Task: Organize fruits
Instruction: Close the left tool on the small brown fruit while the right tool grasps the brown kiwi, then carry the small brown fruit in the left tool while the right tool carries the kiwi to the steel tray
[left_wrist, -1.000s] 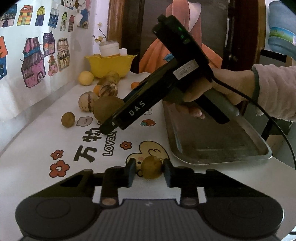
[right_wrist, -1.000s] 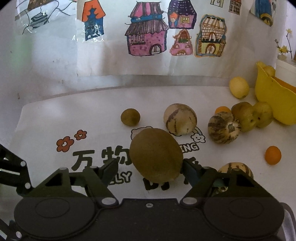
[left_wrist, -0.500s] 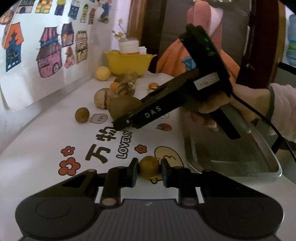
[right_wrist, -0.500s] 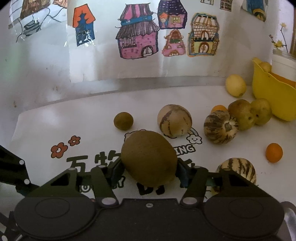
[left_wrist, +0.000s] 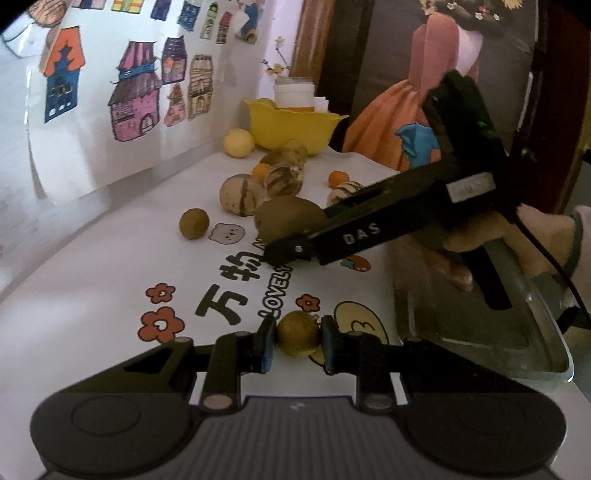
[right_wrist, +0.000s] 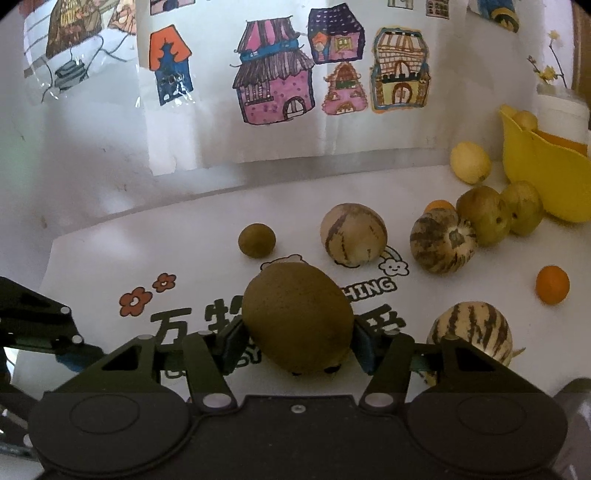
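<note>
My left gripper (left_wrist: 297, 341) is shut on a small round yellow-brown fruit (left_wrist: 297, 334), just above the printed table mat. My right gripper (right_wrist: 295, 345) is shut on a large brown kiwi (right_wrist: 295, 317); both pads press its sides and it rests low over the mat. In the left wrist view the right gripper (left_wrist: 284, 253) reaches in from the right, held by a hand (left_wrist: 480, 236), with the kiwi (left_wrist: 288, 218) at its tip. A metal tray (left_wrist: 546, 354) lies along the table's right side.
Loose fruit lies beyond the kiwi: a small brown fruit (right_wrist: 256, 240), three striped melons (right_wrist: 352, 234) (right_wrist: 443, 240) (right_wrist: 472, 332), two greenish fruits (right_wrist: 484, 214), an orange (right_wrist: 552, 284) and a lemon (right_wrist: 470, 162). A yellow bowl (right_wrist: 546, 177) stands at the back right. A wall with drawings runs behind.
The right jaws have closed in until both pads touch the kiwi. The left gripper has rolled slightly while keeping the small fruit between its pads.
</note>
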